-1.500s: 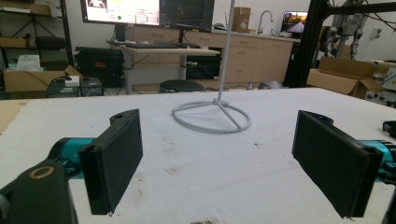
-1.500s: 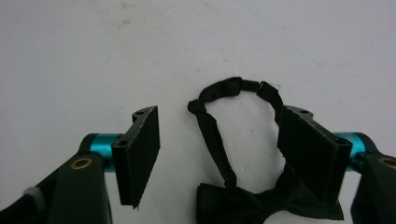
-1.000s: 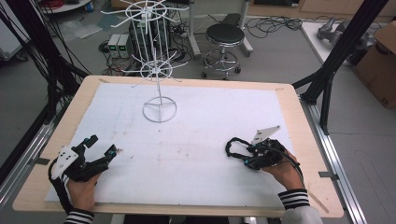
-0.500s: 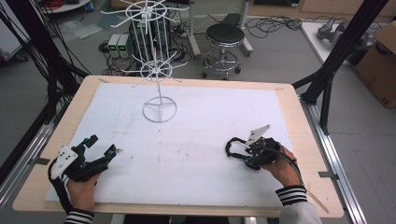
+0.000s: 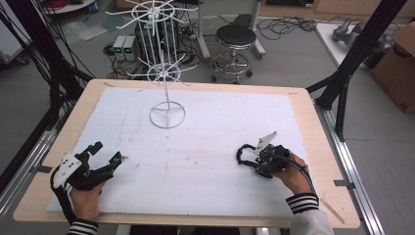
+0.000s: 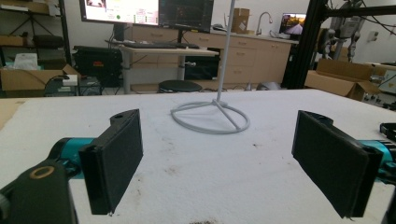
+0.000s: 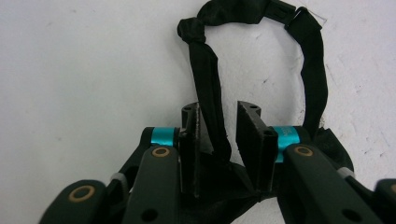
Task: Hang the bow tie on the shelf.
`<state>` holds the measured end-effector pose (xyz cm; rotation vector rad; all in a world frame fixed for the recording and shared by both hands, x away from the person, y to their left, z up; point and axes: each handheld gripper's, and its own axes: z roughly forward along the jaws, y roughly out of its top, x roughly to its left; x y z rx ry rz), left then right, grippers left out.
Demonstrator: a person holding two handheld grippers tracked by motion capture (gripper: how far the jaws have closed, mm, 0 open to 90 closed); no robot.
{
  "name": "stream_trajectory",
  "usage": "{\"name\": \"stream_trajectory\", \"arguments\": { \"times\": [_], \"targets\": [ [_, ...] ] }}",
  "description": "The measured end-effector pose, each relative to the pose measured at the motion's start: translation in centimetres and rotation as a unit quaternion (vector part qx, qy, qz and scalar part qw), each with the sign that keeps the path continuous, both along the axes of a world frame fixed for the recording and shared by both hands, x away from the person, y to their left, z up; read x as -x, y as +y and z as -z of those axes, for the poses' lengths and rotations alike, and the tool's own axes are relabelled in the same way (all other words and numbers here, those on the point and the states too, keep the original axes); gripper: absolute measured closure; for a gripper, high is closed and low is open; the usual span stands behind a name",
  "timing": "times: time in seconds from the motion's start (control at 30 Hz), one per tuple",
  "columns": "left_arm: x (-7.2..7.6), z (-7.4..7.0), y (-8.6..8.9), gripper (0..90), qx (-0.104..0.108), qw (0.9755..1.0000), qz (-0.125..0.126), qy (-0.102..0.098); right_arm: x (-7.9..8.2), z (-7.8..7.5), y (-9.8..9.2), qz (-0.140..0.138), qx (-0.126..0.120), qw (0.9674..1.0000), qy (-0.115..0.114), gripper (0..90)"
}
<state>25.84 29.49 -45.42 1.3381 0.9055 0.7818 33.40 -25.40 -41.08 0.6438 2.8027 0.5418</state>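
A black strap (image 5: 243, 155) lies in a loop on the white mat at the front right. My right gripper (image 5: 258, 163) points down at it, held by a hand in a striped sleeve. In the right gripper view one run of the black strap (image 7: 212, 112) passes between the jaws of the right gripper (image 7: 219, 114), which have just been closing. It lies against the left pad, with a gap to the right pad. My left gripper (image 5: 107, 152) rests at the front left, wide open and holding nothing. The left gripper (image 6: 218, 119) faces a white wire stand (image 6: 210, 116).
The white wire stand (image 5: 167, 115) rises at the back middle of the mat (image 5: 220, 122). Beyond the wooden table edge (image 5: 313, 127) are a black stool (image 5: 235, 36), cables and a cardboard box (image 5: 399, 63). Black frame posts flank both sides.
The right gripper's jaws have narrowed around the strap, and the right hand has shifted slightly. The left hand has kept still.
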Motion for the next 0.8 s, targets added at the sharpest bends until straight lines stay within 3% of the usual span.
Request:
{"name": "stream_trajectory", "arguments": {
  "times": [0.17, 0.4, 0.67, 0.8],
  "targets": [
    [0.0, 0.0, 0.02, 16.7, 0.001, 1.0, 0.0, 0.001, 0.05, 0.22, 0.44, -0.005, 0.017, 0.9998, -0.005, 83.2],
    [-0.01, 0.0, 0.02, 16.8, 0.001, 1.0, 0.001, 0.001, -0.05, 0.18, 0.23, 0.011, 0.004, 0.9999, 0.001, 85.4],
    [0.0, 0.0, 0.01, 16.8, 0.0, 1.0, 0.001, 0.0, 0.18, -0.39, 0.13, 0.016, -0.027, 0.9994, -0.016, 85.3],
    [0.0, 0.0, 0.0, 16.8, 0.0, 1.0, 0.0, 0.001, 0.44, -0.66, 0.27, 0.015, -0.03, 0.9988, -0.036, 85.4]
  ]
}}
